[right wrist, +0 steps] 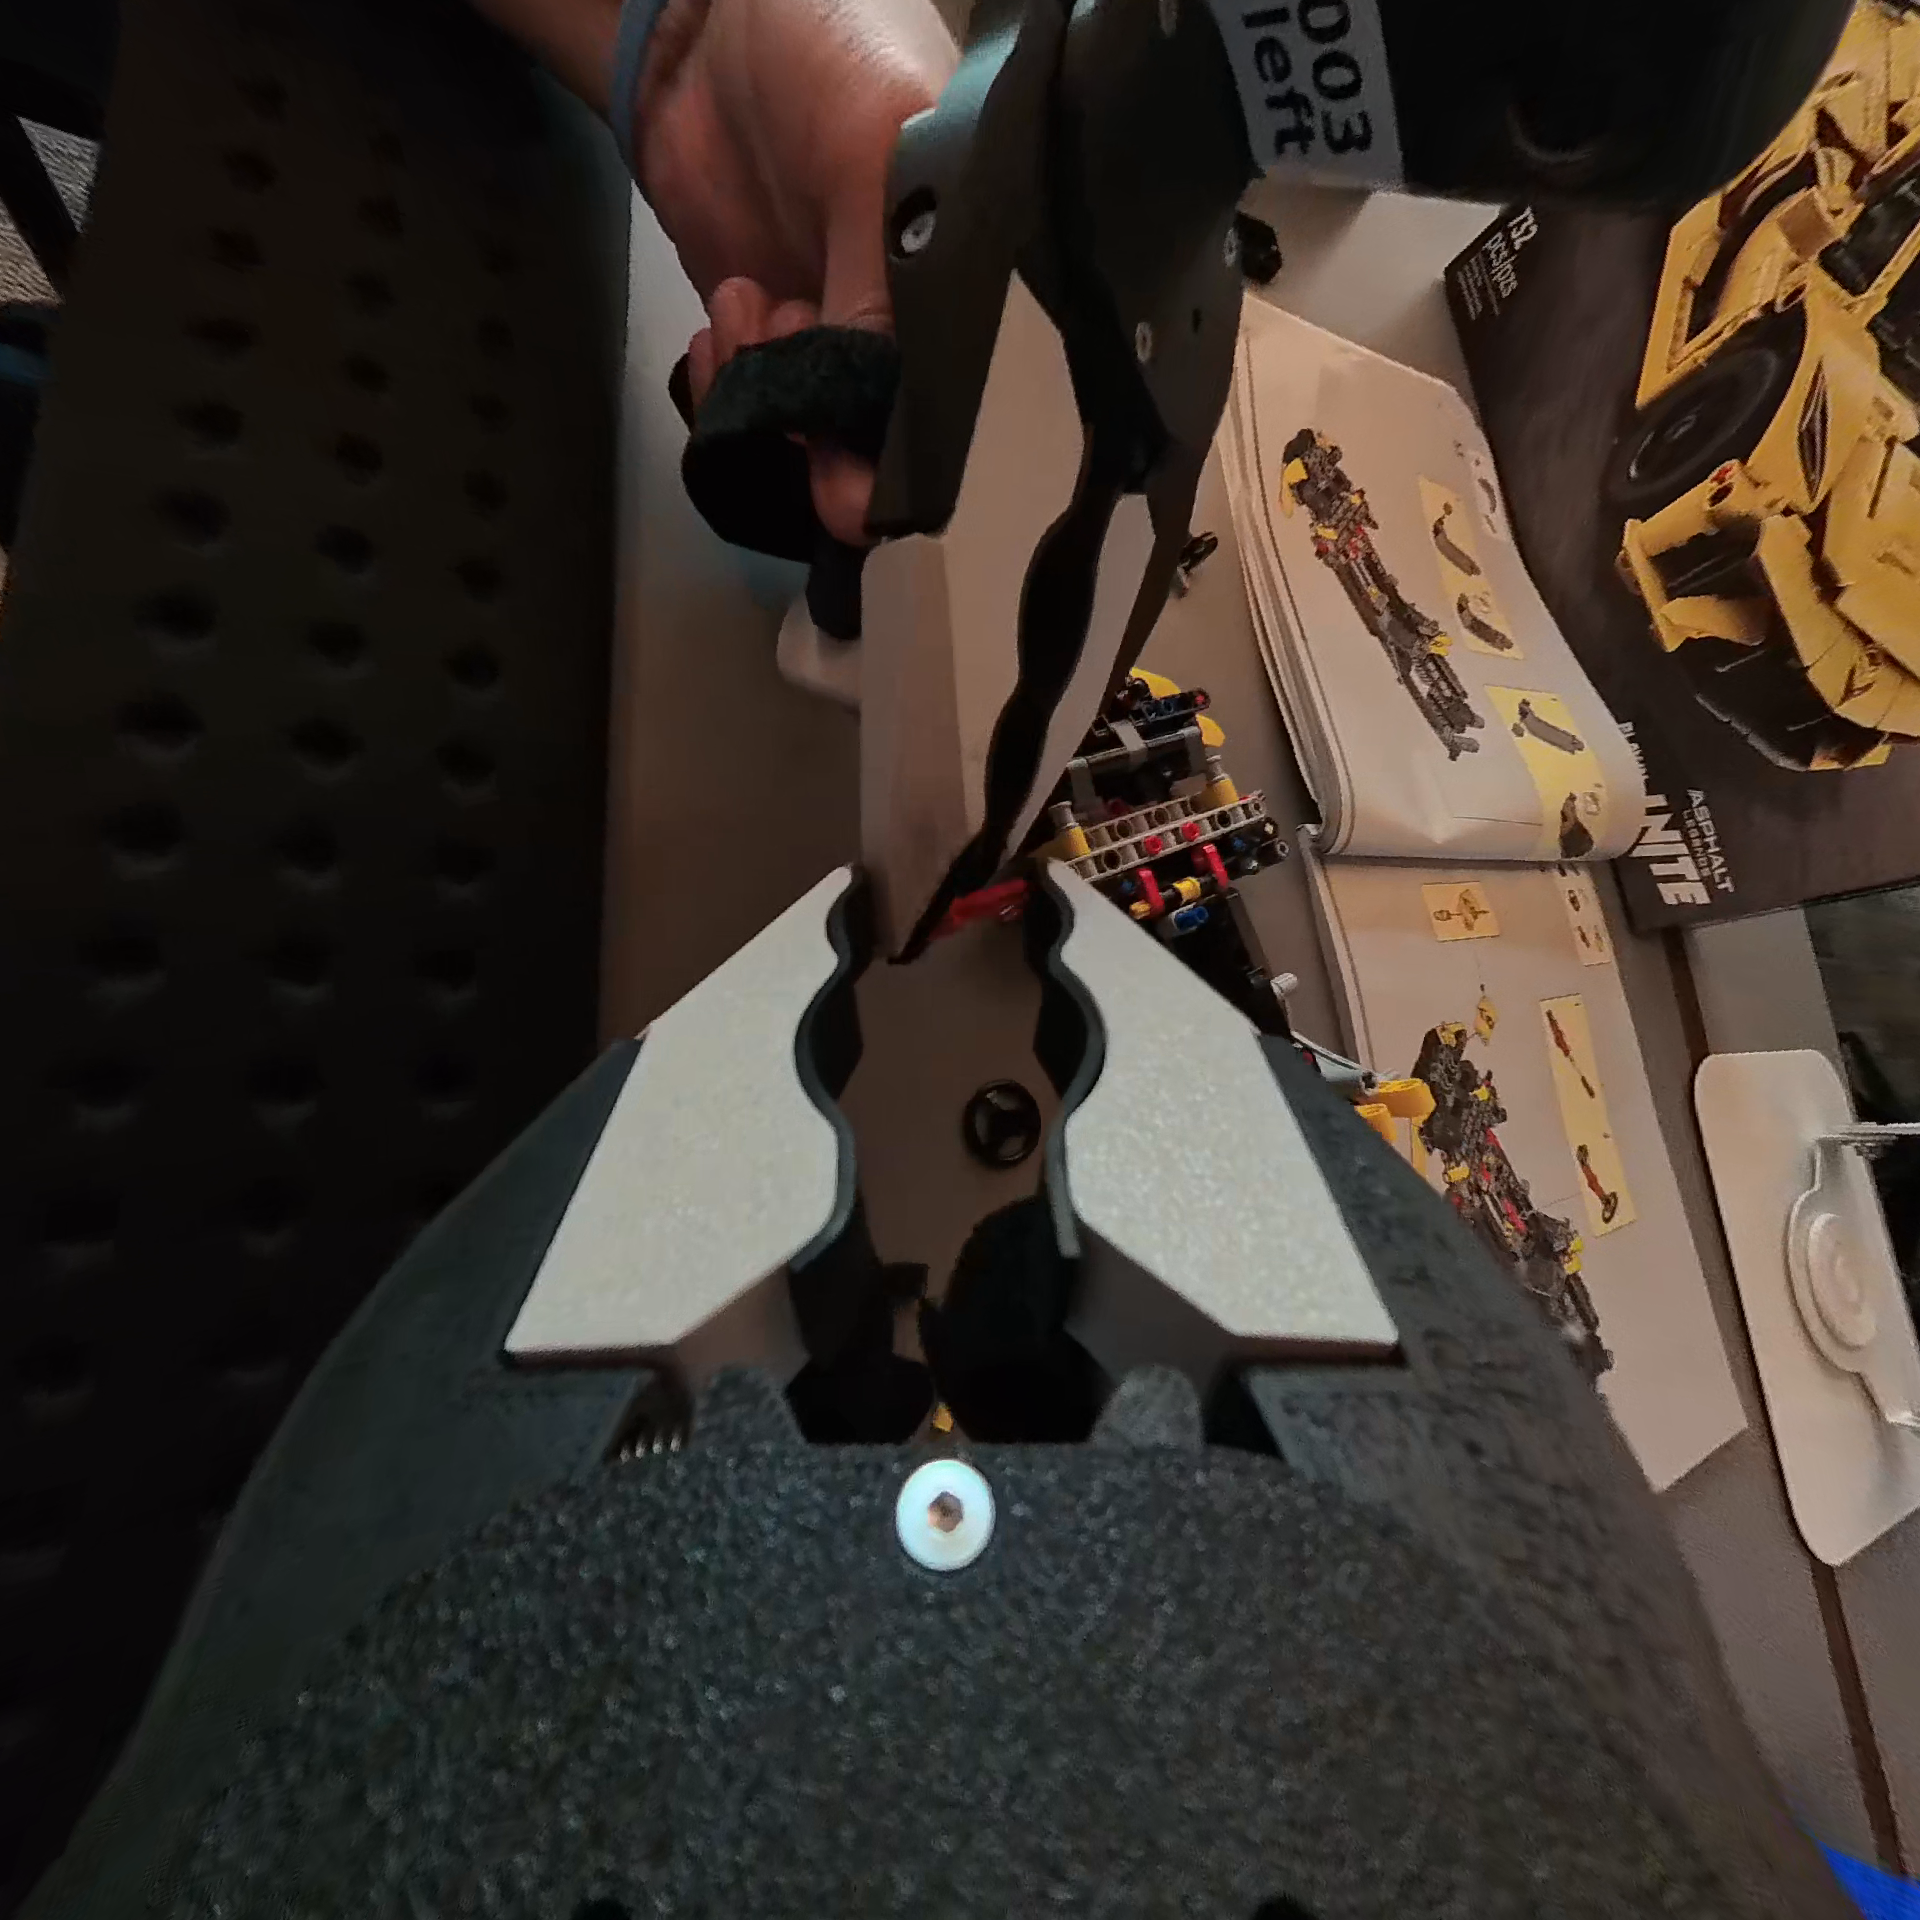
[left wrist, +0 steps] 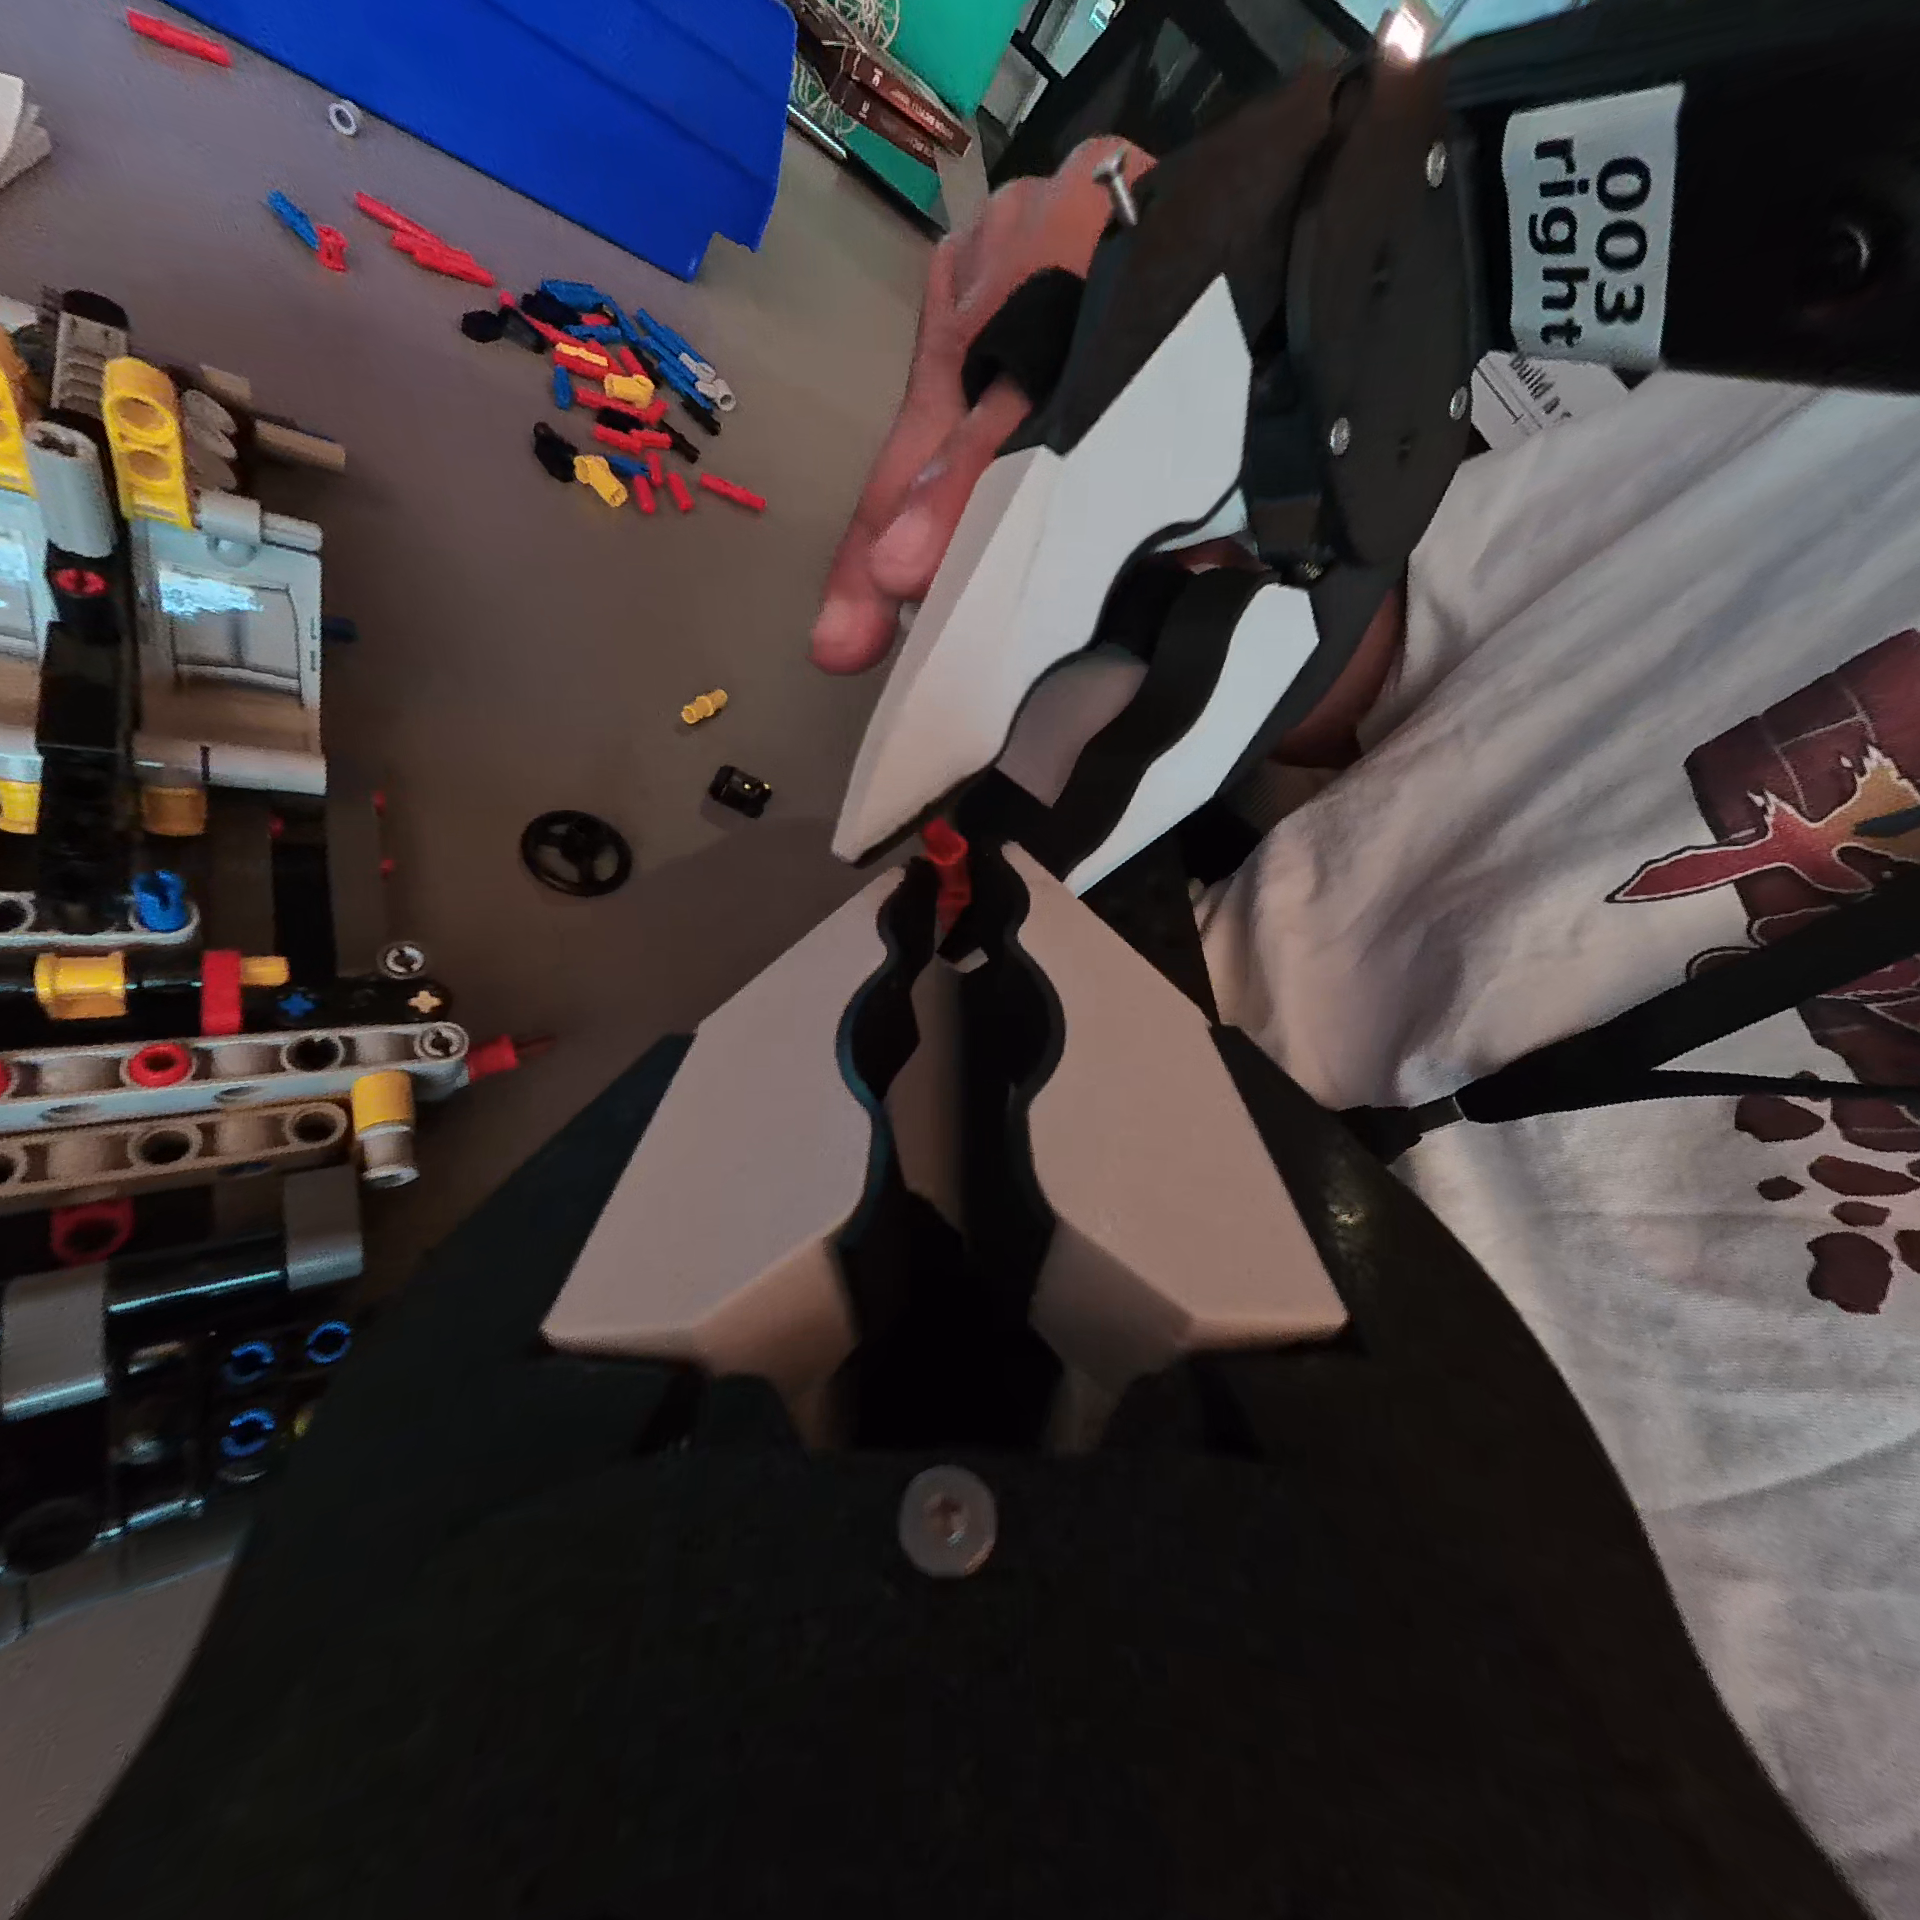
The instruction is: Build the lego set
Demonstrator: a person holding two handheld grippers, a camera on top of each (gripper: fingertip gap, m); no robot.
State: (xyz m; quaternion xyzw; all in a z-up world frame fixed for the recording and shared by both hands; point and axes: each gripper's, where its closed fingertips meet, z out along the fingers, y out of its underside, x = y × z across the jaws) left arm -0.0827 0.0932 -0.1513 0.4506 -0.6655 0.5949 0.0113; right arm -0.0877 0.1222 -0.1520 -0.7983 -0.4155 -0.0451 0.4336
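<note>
My left gripper (left wrist: 956, 888) is shut on a small red pin (left wrist: 948, 860) joined to a black piece (left wrist: 966, 935), held in the air above the table. My right gripper (right wrist: 956, 883) faces it tip to tip. Its jaws stand apart on either side of the red pin (right wrist: 977, 902), which sticks out sideways from the left gripper (right wrist: 914, 940). The right gripper also shows in the left wrist view (left wrist: 961, 847), coming from the upper right. The half-built model (left wrist: 156, 987) of grey, black and yellow beams lies on the table, also seen behind the tips (right wrist: 1164, 831).
A pile of loose red, blue, black and yellow pins (left wrist: 623, 395), a black steering wheel (left wrist: 577, 852), a yellow pin (left wrist: 703, 707) and a black connector (left wrist: 740, 790) lie on the table. A blue bin (left wrist: 540, 104) stands behind. An open instruction booklet (right wrist: 1403, 623) and the set's box (right wrist: 1714, 416) lie at right. My left and right fingertips are right by each other. From either gripper's tips it is about 10 cm to the black connector (left wrist: 740, 790). Look for it in the right wrist view (right wrist: 901, 1282) too.
</note>
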